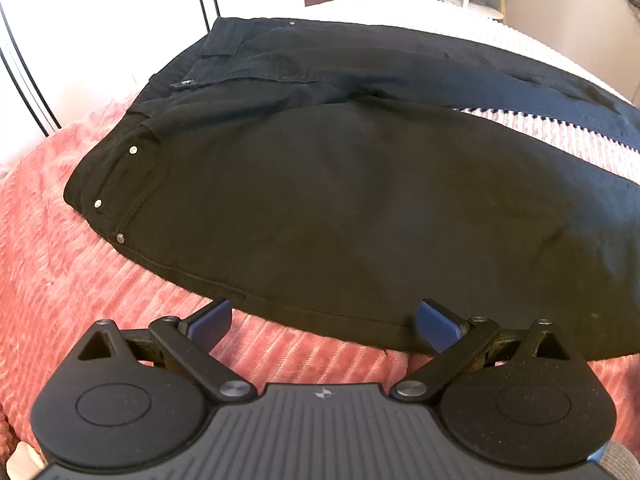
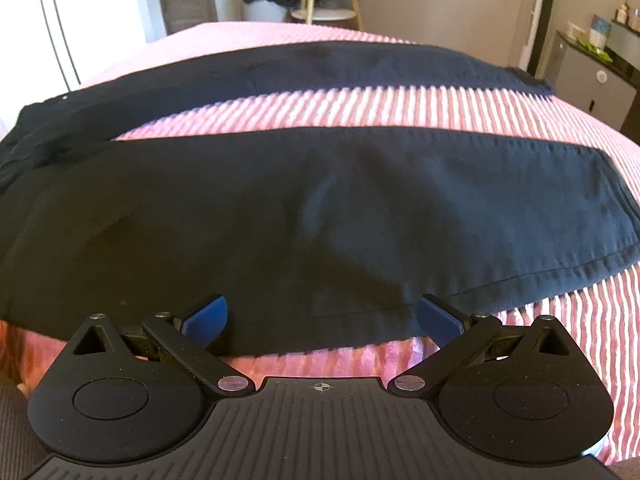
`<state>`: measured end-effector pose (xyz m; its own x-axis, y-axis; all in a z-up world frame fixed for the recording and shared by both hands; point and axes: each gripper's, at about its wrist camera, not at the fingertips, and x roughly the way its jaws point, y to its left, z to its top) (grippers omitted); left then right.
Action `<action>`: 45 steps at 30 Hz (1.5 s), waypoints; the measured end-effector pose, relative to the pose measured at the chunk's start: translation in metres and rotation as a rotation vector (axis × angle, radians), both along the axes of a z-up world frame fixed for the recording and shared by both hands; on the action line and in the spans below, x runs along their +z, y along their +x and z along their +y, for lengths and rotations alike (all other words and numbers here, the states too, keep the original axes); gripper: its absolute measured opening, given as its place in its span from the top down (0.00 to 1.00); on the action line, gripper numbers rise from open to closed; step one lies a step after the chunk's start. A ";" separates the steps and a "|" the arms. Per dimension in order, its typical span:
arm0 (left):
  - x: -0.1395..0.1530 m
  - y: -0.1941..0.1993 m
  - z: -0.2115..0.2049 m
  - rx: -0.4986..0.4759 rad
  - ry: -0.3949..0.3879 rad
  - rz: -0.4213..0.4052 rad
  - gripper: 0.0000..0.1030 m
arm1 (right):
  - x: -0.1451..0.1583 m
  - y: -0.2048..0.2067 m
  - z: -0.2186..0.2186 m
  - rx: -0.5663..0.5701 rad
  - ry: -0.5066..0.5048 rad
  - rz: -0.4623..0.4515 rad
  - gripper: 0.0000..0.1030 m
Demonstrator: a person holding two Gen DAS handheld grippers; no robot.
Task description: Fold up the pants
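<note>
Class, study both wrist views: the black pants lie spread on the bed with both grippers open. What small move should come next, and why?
Probably both grippers should ease forward and close on the near leg's edge. The pants lie flat on the pink bedspread, legs apart, not yet folded. The left gripper and right gripper are open at that near edge, holding nothing.

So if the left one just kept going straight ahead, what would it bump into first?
Probably the black pants: the left gripper, fingers open, points at the near leg's edge on the pink blanket. Height above the fabric is unclear.
</note>
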<state>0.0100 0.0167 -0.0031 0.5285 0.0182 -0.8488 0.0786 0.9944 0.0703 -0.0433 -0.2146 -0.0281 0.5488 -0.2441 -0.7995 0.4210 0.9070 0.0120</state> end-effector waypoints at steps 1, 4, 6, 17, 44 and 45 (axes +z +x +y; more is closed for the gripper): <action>0.000 0.001 0.000 0.005 0.003 0.002 0.04 | 0.000 0.001 -0.003 -0.013 0.011 0.000 0.00; 0.003 0.003 0.003 0.034 0.010 -0.008 0.04 | 0.000 0.004 -0.019 -0.096 0.031 -0.001 0.00; 0.004 0.009 0.005 0.071 0.014 -0.007 0.04 | -0.003 0.007 -0.030 -0.168 0.023 0.009 0.00; 0.006 0.100 -0.005 0.274 -0.084 -0.182 0.04 | -0.009 0.031 -0.063 -0.163 0.129 0.172 0.00; -0.076 0.100 0.016 0.292 -0.085 -0.506 0.04 | -0.001 0.359 -0.324 -0.771 0.189 0.059 0.25; -0.077 0.101 0.016 0.292 -0.084 -0.506 0.04 | -0.004 0.363 -0.327 -0.775 0.182 0.079 0.28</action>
<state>0.1108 0.0329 -0.0798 0.8515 0.1675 -0.4968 -0.2218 0.9737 -0.0519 0.3194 -0.5420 -0.0318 0.2161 -0.3945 -0.8931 0.9366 0.3423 0.0754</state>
